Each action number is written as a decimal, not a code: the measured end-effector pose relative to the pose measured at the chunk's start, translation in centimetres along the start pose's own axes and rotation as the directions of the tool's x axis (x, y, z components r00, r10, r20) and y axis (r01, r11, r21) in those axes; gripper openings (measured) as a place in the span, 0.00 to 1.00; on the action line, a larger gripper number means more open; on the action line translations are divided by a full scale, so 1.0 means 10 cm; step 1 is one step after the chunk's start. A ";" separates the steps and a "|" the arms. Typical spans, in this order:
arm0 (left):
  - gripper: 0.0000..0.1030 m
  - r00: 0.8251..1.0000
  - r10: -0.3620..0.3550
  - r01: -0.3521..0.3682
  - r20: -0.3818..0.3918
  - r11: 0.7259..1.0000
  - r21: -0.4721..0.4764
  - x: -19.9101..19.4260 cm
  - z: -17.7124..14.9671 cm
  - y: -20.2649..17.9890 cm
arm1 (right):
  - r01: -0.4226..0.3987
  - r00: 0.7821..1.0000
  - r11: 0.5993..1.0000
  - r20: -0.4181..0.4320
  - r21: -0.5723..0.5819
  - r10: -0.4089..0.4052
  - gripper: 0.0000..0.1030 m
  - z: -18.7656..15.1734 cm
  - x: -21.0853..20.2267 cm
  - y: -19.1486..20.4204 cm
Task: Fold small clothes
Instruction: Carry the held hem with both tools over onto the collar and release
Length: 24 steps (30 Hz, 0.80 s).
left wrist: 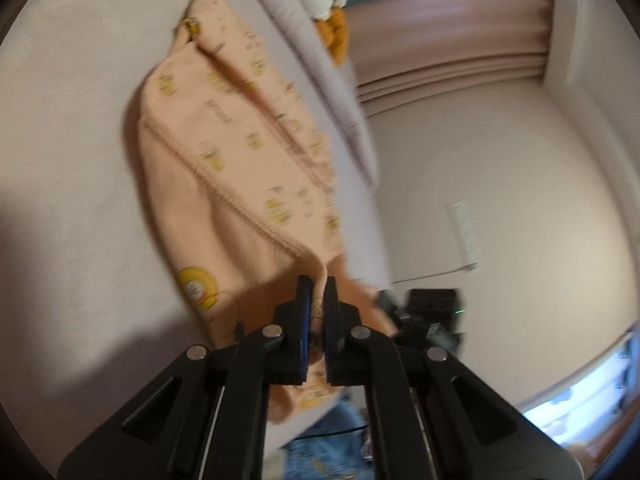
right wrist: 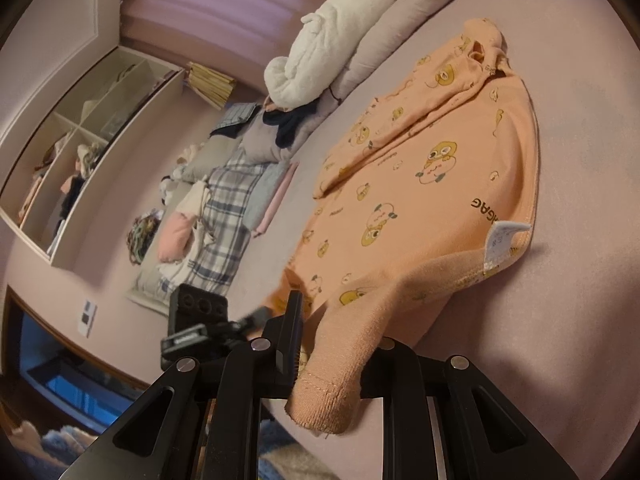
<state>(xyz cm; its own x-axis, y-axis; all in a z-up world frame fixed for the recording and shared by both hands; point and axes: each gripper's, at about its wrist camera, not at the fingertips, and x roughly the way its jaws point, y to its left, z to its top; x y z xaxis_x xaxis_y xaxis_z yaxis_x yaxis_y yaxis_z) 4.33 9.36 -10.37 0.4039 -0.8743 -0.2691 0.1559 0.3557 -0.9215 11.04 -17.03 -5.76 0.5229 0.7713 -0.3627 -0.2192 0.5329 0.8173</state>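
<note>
One peach shirt, two grippers, both pinching fabric

You've got a single small garment here, a soft peach knit shirt (right wrist: 432,184) printed with yellow cartoon fruit faces, lying mostly flat on the pale mauve bed sheet (right wrist: 580,320), with one sleeve folded across its body and a white care tag (right wrist: 502,242) sticking out at the hem. Your left gripper (left wrist: 316,288) has its two black jaws clamped right down on a corner of that shirt (left wrist: 224,152) (the view's a bit blurry). Your right gripper (right wrist: 320,320) is nearly closed too, gripping the ribbed, stitched hem edge, which drapes over and hides one jaw. Off to the left sits a plaid blanket (right wrist: 228,216), a fluffy white bundle (right wrist: 320,56) and one black phone mount (right wrist: 200,312).
</note>
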 end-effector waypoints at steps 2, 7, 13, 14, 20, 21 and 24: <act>0.04 0.998 -0.064 0.065 0.010 0.998 -0.026 -0.02 0.05 -0.01 | -0.006 1.000 1.000 -0.002 -0.001 0.006 0.21 0.04 0.02 0.00; 0.04 0.980 -0.183 0.189 0.078 0.978 -0.090 -0.06 0.23 -0.02 | -0.019 1.000 1.000 0.016 -0.020 0.019 0.21 0.19 0.04 0.07; 0.04 0.955 -0.240 0.259 0.175 0.961 -0.098 -0.09 0.65 -0.11 | -0.047 0.995 0.999 0.088 -0.021 0.049 0.21 0.50 0.01 0.11; 0.04 0.950 -0.248 0.270 0.192 0.958 -0.101 -0.09 0.72 -0.10 | -0.050 0.993 0.999 0.104 -0.020 0.052 0.21 0.57 0.01 0.11; 0.04 0.926 -0.248 0.286 0.285 0.953 -0.099 -0.04 1.25 -0.12 | -0.048 0.979 0.998 0.200 0.032 0.040 0.21 0.99 0.02 0.00; 0.04 0.923 -0.248 0.287 0.295 0.953 -0.099 -0.02 1.35 -0.11 | -0.044 0.977 0.998 0.208 0.039 0.035 0.21 1.05 0.03 -0.02; 0.04 0.920 -0.225 0.271 0.321 0.957 -0.103 0.04 1.59 -0.07 | -0.021 0.973 0.998 0.231 0.064 0.006 0.21 1.31 0.12 -0.09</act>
<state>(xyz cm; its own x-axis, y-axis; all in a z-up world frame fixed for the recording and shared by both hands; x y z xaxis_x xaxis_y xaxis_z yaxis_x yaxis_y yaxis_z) 18.74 14.08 -5.39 0.6259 -0.7783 0.0500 0.1654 0.0698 -0.9837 22.63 -21.12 -1.04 0.6976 0.6732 -0.2451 -0.1765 0.4931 0.8519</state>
